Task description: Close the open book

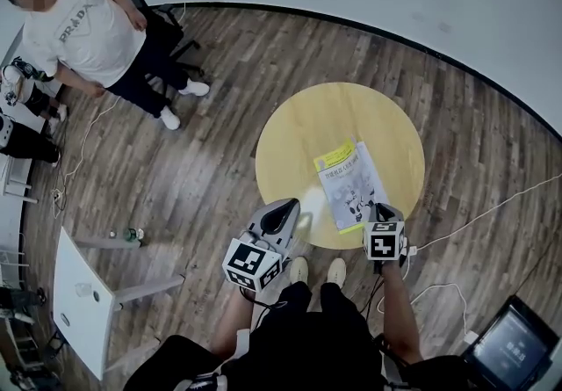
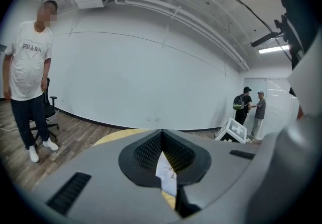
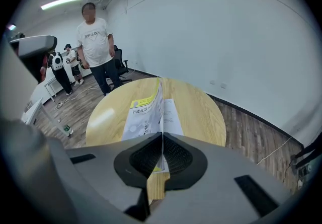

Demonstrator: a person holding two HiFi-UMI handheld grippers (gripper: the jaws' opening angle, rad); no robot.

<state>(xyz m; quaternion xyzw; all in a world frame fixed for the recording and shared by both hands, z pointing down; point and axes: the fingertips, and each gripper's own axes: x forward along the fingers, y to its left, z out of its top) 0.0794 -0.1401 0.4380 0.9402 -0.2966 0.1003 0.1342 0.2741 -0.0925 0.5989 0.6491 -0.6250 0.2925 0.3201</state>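
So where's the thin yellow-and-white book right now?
In the head view the book lies at the near right of the round yellow wooden table, its edge pinched by the right gripper.

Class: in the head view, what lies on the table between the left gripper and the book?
Nothing: the head view shows only bare yellow table between the left gripper and the book.
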